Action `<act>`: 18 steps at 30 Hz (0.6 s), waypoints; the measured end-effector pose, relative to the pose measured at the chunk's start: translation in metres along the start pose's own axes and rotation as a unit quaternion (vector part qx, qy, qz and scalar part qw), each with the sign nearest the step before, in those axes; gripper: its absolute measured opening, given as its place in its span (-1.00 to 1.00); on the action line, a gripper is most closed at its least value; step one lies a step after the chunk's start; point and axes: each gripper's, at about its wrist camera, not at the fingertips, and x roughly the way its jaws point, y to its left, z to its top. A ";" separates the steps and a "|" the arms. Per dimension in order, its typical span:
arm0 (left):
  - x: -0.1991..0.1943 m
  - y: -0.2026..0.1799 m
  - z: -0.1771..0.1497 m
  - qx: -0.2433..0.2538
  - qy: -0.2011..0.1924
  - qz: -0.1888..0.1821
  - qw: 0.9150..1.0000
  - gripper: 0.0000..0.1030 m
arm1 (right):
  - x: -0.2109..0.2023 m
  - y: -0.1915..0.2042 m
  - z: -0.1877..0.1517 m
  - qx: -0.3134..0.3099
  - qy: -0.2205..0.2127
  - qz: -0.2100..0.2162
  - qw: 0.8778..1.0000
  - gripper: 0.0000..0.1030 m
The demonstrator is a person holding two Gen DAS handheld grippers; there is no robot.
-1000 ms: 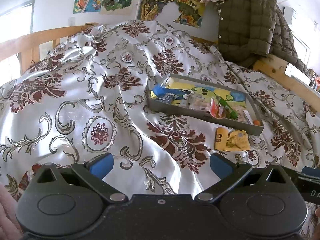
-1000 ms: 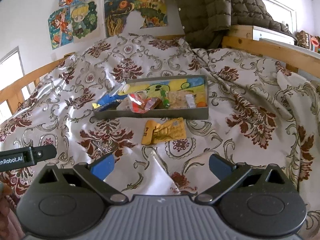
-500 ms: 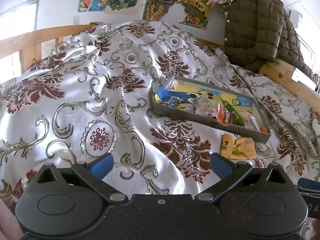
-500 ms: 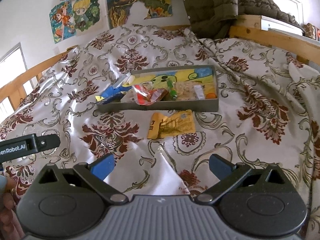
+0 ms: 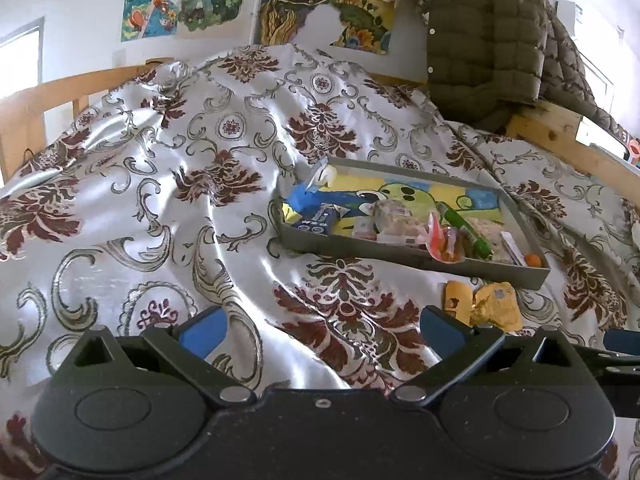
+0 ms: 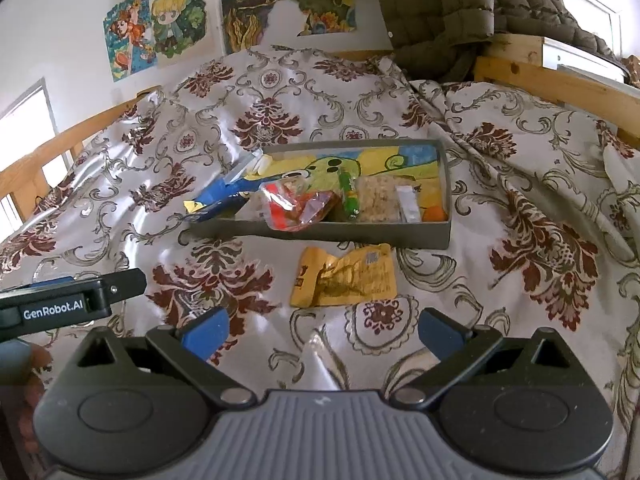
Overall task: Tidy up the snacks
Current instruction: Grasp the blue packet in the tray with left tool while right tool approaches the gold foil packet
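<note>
I hold my left gripper (image 5: 320,326) and right gripper (image 6: 322,326) low over the patterned bedspread (image 5: 168,216), both with jaws spread wide and nothing between them. The yellow snack packet (image 6: 346,276) lies crumpled on the cloth just in front of the grey tray (image 6: 447,200), outside it; in the left wrist view my own finger cuts off its lower edge. Inside the tray sit a red wrapper (image 6: 298,208), a green tube (image 6: 348,196) and a blue packet (image 6: 218,196) overhanging the rim. The small print is unreadable.
</note>
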 end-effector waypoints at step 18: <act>0.066 -0.009 0.019 0.046 -0.012 -0.011 0.999 0.98 | 0.090 -0.032 0.024 -0.018 0.052 0.019 0.998 1.00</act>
